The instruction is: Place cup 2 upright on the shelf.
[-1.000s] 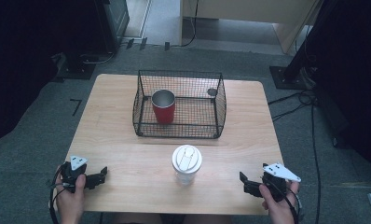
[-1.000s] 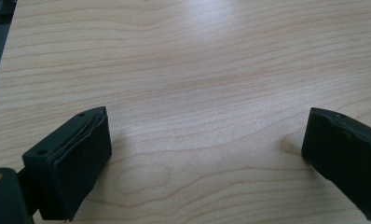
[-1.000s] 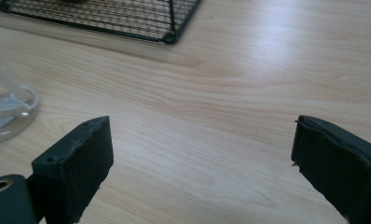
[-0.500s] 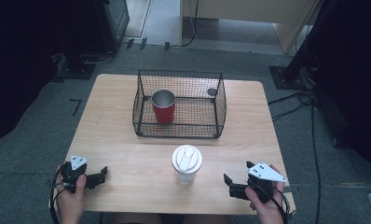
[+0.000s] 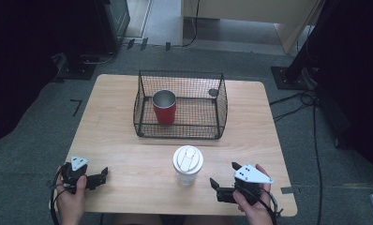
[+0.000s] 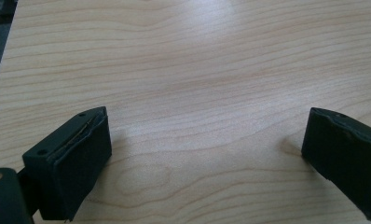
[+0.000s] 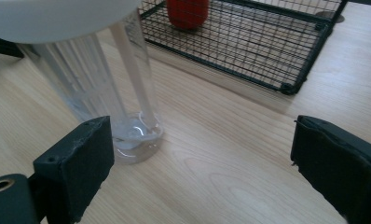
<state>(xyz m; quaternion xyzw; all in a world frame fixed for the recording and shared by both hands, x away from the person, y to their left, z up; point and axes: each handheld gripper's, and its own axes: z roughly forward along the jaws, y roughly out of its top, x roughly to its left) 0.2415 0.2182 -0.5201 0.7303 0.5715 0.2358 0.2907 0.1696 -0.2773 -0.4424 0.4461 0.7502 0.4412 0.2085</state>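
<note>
1. Left tool (image 5: 96, 177) rests low on the desk (image 5: 128, 150), jaws spread wide, nothing between them
2. Clear lidded cup (image 5: 188, 165) stands front centre, untouched; red cup (image 5: 164, 106) already sits inside the wire basket (image 5: 220, 101) behind it
3. Right tool (image 5: 220, 188) sits just beside the clear cup, jaws spread; likely the grasp comes next, path looks open

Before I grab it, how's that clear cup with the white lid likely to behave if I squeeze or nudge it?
The clear cup looks thin-walled and ribbed, so it probably flexes under a hard squeeze. It seems empty, so likely light and easy to shove. It is tall on a narrow base, with the white lid wider on top, so a high push may tip it.
</note>
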